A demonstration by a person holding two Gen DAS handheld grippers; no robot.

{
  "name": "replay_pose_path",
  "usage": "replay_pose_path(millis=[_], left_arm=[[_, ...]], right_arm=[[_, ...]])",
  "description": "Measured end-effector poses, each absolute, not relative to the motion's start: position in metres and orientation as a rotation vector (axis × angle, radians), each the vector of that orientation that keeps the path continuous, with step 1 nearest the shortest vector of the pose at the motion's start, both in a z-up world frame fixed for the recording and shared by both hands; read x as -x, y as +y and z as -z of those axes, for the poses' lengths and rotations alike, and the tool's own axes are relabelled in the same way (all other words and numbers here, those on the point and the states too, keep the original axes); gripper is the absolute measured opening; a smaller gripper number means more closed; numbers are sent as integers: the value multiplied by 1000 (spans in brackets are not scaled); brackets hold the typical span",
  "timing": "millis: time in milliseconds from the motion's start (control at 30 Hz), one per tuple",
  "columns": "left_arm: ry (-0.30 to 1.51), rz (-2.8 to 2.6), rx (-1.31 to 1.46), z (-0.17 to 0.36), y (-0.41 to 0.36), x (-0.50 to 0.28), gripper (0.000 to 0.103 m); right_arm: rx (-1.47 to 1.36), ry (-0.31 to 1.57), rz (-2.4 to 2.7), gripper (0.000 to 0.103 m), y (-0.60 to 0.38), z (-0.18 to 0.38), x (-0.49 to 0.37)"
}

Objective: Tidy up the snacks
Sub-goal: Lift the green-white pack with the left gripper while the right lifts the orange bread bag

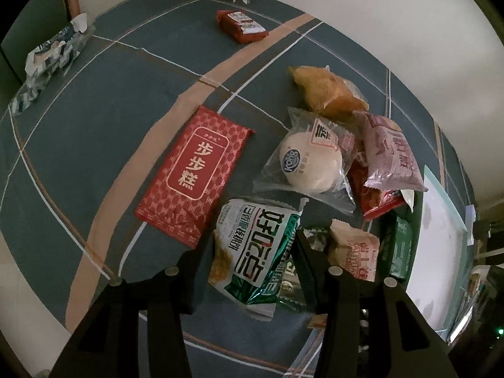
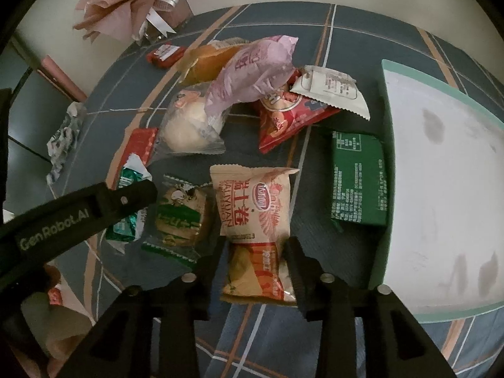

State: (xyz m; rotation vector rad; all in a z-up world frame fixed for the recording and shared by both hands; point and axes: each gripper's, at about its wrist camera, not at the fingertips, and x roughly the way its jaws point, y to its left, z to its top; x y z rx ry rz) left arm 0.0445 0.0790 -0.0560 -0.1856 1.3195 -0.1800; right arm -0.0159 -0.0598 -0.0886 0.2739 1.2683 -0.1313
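Observation:
Several wrapped snacks lie on a dark blue cloth. In the left wrist view my left gripper has its fingers on both sides of a white and green snack bag; a red flat packet lies to its left and a clear-wrapped round bun beyond. In the right wrist view my right gripper has its fingers on both sides of an orange snack packet, with a beige packet just ahead. The left gripper's arm shows at the left there.
A white tray with a mint rim lies at the right. A green box, a red bag, a pink bag and a bread roll lie around. A pink bouquet stands at the back.

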Motion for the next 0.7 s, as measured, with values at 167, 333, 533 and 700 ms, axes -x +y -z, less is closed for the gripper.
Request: replay_pose_path(millis=[167,333,533,700], left_arm=[[1329,176,185,60,82,-46,51],[1340,172,179,64,81,-47,51],[1311,163,186,58,82,-47,51],[1267,146,184,46,84,-45,51]], right_arm=[[-251,1292,138,53,-55,101,16],[-209,1289,145,53,-47,101,13],[-184,1274,160,44,-37,93,11],[-200,1238,152,39,-36,70,11]])
